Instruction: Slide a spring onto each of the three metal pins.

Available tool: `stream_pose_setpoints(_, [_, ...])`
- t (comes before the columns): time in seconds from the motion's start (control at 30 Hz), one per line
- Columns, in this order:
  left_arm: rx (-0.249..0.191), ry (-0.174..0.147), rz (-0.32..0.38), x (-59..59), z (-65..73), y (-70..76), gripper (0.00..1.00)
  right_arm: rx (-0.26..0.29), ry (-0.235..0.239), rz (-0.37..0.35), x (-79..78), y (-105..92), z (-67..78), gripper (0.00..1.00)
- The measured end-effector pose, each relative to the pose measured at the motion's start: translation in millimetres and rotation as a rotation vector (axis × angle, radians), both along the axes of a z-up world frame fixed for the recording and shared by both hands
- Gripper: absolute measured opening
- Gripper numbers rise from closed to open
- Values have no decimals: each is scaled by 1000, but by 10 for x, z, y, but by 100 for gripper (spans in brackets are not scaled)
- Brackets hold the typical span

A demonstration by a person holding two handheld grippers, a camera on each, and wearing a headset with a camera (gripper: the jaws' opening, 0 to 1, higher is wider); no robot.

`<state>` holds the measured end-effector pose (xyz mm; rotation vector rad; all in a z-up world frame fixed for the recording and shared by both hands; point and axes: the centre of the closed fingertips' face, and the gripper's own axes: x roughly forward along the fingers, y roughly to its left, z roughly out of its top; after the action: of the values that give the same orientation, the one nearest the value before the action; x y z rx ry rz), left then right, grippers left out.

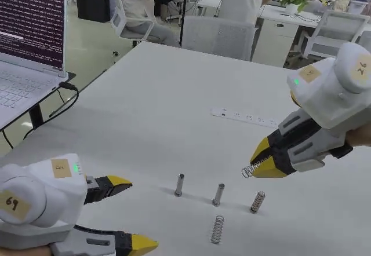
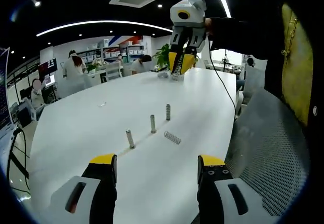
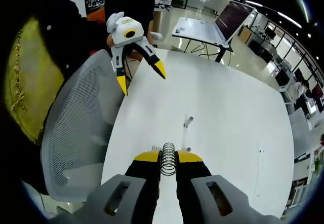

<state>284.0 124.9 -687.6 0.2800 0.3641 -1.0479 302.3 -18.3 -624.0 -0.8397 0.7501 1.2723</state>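
Table point(image 1: 174, 94): white, matt, smooth. Pins point(image 1: 179, 185): bare grey metal, dull sheen. Loose spring point(image 1: 217, 229) & spring point(image 3: 168, 158) in right gripper point(image 1: 256, 162): thin bright metal wire. Right gripper & left gripper point(image 1: 136, 212): white plastic shells, semi-gloss; jaw tips yellow, prob. rubbery, hard to tell. Paper stickers point(image 1: 59, 168) on left shell, tan, matt. Chair back point(image 3: 76, 133): grey mesh cloth.

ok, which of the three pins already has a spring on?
The right-hand pin in the head view: a spring wraps it. The middle pin and left-hand pin stand bare.
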Motion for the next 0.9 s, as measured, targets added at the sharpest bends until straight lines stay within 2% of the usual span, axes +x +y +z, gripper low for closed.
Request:
stream_pose_setpoints(0.27, [0,-5,16,39,-8,2,64,-60,10,18,137,-2,-94,8])
stream_pose_setpoints(0.53, [-4,-9,25,46,-2,14,66,-156,22,64,262,46,-216,8])
stream_pose_setpoints(0.73, [1,-12,21,39,-11,14,67,-250,22,95,390,19,-339,8])
stream_pose_setpoints(0.9, [1,-12,15,39,-11,4,67,-288,44,114,446,43,-435,8])
